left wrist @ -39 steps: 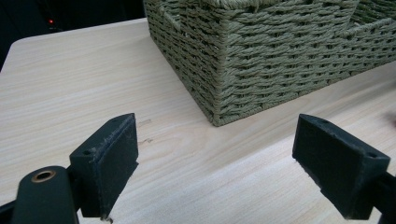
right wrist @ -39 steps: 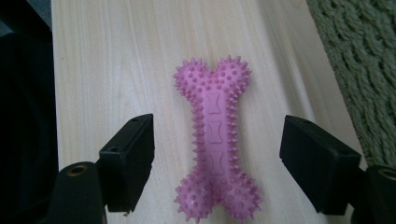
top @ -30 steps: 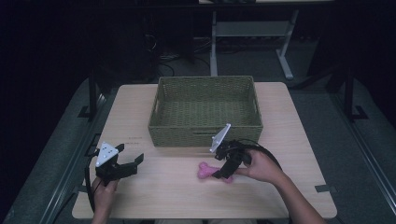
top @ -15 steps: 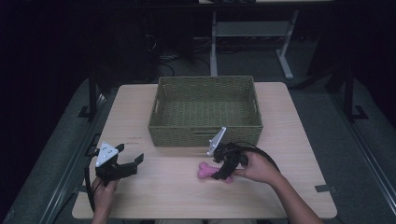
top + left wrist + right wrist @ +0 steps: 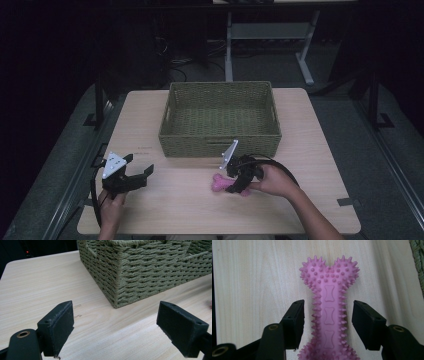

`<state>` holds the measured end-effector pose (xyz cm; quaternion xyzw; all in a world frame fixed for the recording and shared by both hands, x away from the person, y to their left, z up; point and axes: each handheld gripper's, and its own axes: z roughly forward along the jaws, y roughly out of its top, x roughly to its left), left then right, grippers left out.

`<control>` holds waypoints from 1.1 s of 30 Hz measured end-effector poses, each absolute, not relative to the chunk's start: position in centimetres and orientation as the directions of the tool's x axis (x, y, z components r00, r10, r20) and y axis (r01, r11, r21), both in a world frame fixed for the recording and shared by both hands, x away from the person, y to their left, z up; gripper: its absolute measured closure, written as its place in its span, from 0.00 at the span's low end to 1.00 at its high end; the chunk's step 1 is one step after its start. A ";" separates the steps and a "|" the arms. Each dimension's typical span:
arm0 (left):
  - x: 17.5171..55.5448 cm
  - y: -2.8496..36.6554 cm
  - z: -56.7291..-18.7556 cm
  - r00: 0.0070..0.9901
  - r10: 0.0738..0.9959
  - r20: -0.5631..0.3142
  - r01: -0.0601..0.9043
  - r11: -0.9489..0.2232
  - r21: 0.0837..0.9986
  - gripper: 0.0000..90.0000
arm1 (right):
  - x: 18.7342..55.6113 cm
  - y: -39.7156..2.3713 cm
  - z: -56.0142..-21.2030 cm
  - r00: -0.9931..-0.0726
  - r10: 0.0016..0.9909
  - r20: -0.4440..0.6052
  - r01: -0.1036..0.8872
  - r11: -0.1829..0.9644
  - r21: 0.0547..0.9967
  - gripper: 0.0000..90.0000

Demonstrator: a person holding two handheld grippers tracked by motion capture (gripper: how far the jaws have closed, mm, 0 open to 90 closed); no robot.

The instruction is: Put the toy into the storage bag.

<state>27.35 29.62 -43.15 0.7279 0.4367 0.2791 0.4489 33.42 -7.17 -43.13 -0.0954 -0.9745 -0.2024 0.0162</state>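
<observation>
Table (image 5: 320,150), basket (image 5: 220,117) mid-table. Pink bone toy (image 5: 329,315) lies flat on the wood just in front of the basket. Right gripper (image 5: 328,322) straddles its shaft, jaws just been closing, pads not yet touching. Step: grasping the toy. Next: finish the squeeze, lift, carry to the basket. Left gripper (image 5: 116,330) wide, empty, off the basket's left front corner.

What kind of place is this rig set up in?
Probably a lab or workshop bench for recording handling demos: a plain wooden table in a dark room, desk frames and loose cables on the floor behind, and just a woven basket and a pink bone toy set out.
</observation>
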 end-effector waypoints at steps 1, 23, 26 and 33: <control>27.3 29.6 -43.2 0.463 0.886 0.014 0.385 -0.216 0.897 0.15 | 33.4 -7.1 -43.2 -0.981 0.179 0.071 0.192 0.901 0.389 0.49; 27.3 29.7 -43.1 0.462 0.887 0.004 0.388 -0.206 0.898 0.15 | 33.3 -6.9 -43.6 -0.989 0.146 0.039 0.150 0.919 0.366 0.63; 27.3 29.8 -43.1 0.462 0.887 0.006 0.386 -0.207 0.899 0.15 | 33.4 -6.9 -43.5 -0.988 0.143 0.049 0.151 0.920 0.362 0.64; 27.3 29.9 -43.1 0.458 0.889 0.001 0.389 -0.202 0.899 0.15 | 33.6 -7.2 -43.0 -0.987 0.139 0.081 0.159 0.915 0.371 0.65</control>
